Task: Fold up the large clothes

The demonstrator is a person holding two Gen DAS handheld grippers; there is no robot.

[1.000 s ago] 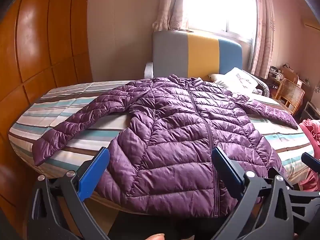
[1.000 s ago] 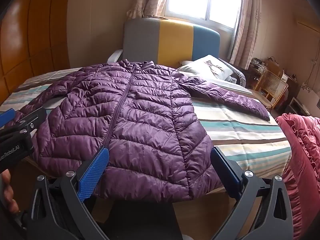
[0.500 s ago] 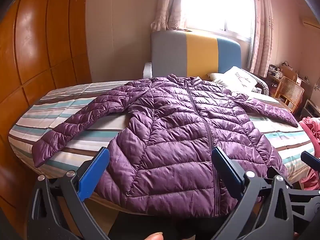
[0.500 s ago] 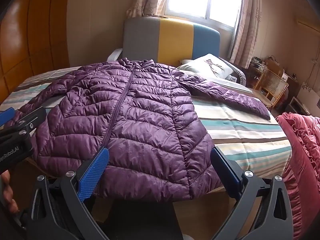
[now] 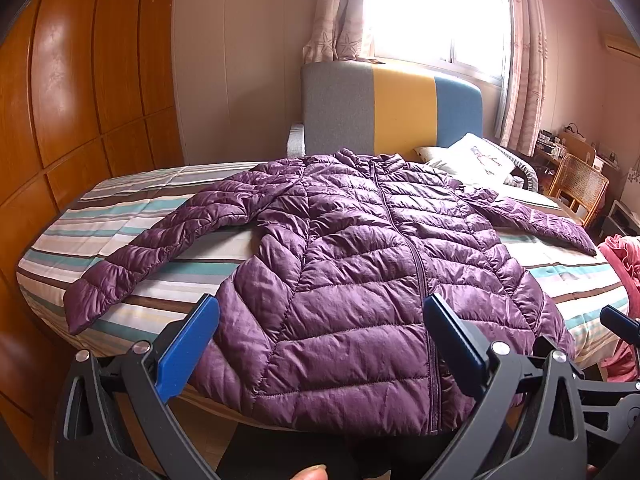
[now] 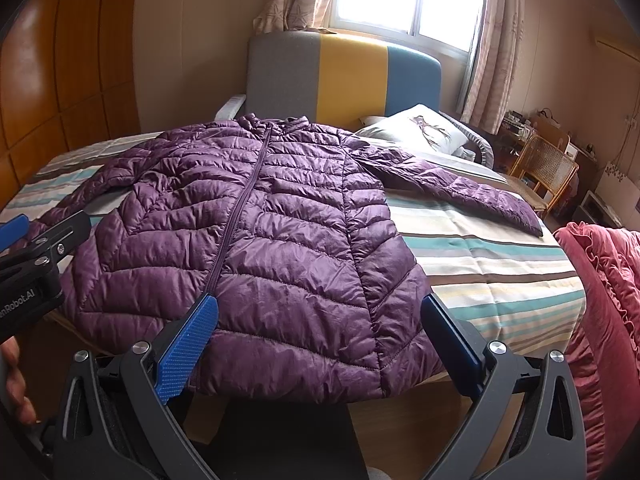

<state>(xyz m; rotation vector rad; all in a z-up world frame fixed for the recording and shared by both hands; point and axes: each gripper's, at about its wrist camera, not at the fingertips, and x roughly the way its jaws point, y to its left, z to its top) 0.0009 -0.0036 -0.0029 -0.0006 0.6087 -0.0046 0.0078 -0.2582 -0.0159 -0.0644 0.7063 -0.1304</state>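
Purple quilted puffer jacket (image 5: pixel 360 264) lies flat, front up, zipped, on the striped bed sheet (image 5: pixel 132 216), collar at 12 o'clock toward the headboard, hem at 6 o'clock hanging just over the near bed edge. Both sleeves spread out: one runs to 8 o'clock in the left wrist view, the other to 3 o'clock in the right wrist view (image 6: pixel 460 184). Left gripper (image 5: pixel 320 340) hovers at the hem near the zipper line, blue-padded jaws spread wide, nothing between them, no contact with fabric. Right gripper (image 6: pixel 316 336) hovers over the hem's other half, jaws spread wide too, empty. Each gripper's tip pokes into the other's view at the frame edge. Grey-yellow-blue panelled headboard (image 5: pixel 392 112) at 12 o'clock, white printed pillow (image 6: pixel 416 128) beside the collar at 1 o'clock, pink ruffled blanket (image 6: pixel 600 288) off the bed at 3 o'clock, rattan chair (image 6: pixel 548 168) at 2 o'clock, wood-panelled wardrobe wall (image 5: pixel 80 100) at 9 o'clock.
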